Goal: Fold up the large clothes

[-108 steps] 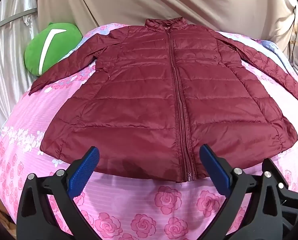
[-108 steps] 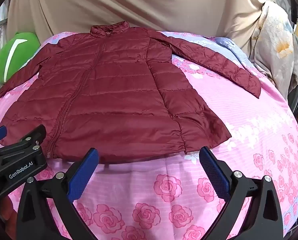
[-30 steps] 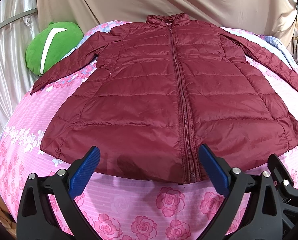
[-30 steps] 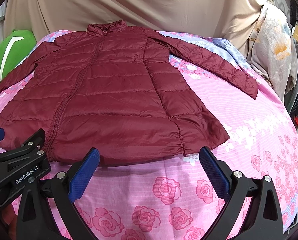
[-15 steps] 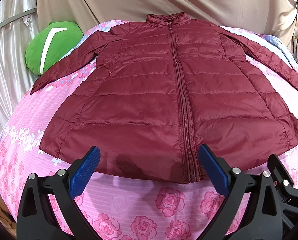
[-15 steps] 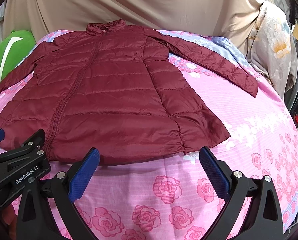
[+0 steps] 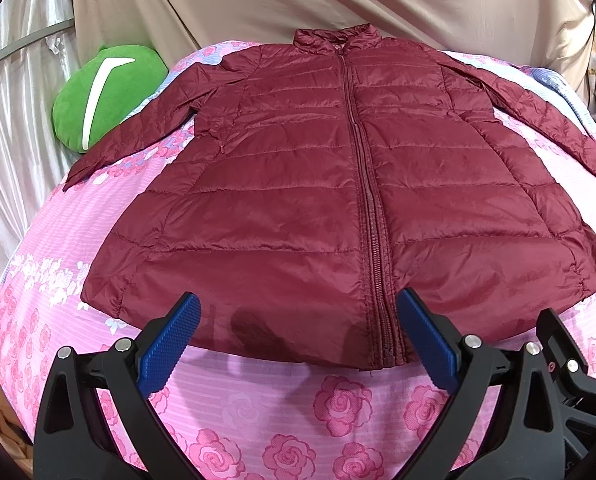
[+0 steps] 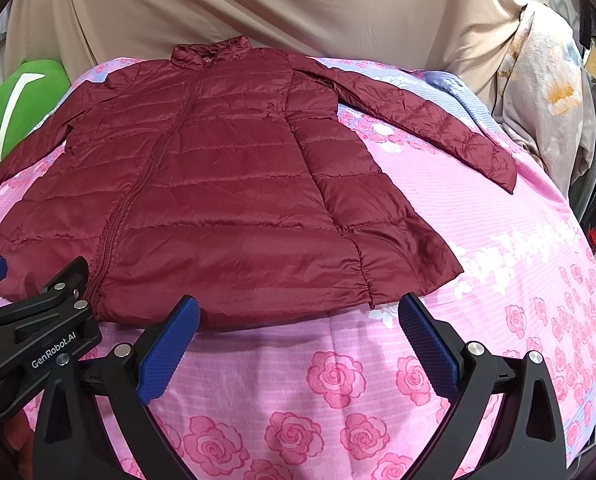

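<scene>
1. None of the folding shows as done: the maroon puffer jacket (image 7: 338, 200) lies flat, zipped, front up on the pink rose bedsheet (image 7: 338, 408), collar at the far end, both sleeves spread out to the sides
2. Both sleeves and the body are left to fold, by my reading
3. Left gripper (image 7: 298, 344) hovers at the near hem beside the zip, jaws spread wide, gripping nothing
4. Right gripper (image 8: 300, 344) hangs by the hem's right part, jaws likewise parted and empty
5. Green cushion (image 7: 105, 96) sits just beside the left sleeve; a beige drape (image 8: 257, 4) hangs behind
6. Nothing lies on the jacket; the cushion may crowd that sleeve
</scene>
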